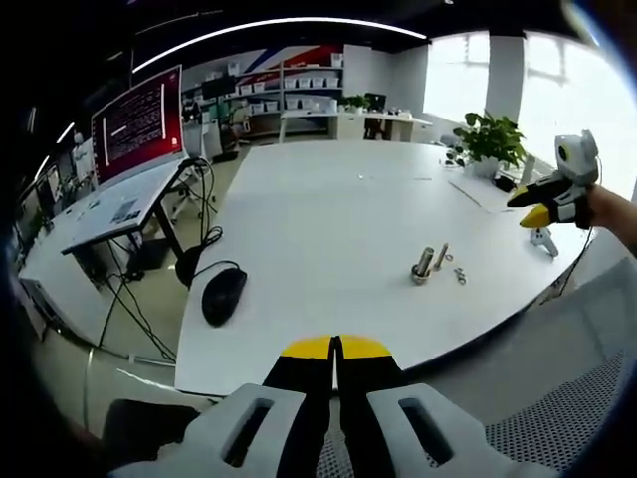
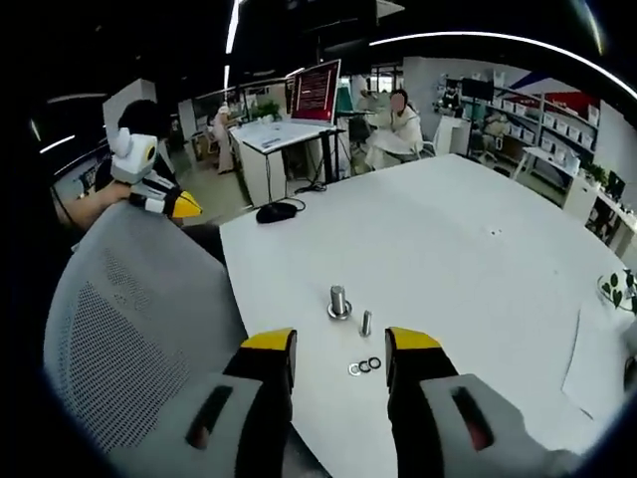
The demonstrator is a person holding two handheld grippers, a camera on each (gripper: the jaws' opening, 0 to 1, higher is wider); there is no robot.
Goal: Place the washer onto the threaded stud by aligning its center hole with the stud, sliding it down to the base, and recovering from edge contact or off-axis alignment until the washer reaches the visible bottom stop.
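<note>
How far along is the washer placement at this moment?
Nothing looks done yet. The washers lie loose on the white table, beside the threaded stud and a smaller bolt. The right tool hangs open above them, holding nothing; the left tool is shut and empty. Picking, aligning and sliding down all remain.

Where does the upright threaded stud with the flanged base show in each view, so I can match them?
Left gripper view: the threaded stud stands right of centre on the white table, a loose bolt beside it.
Right gripper view: the stud stands at centre, above the open jaws.
Shared landmark: the black mouse at the table edge.
</note>
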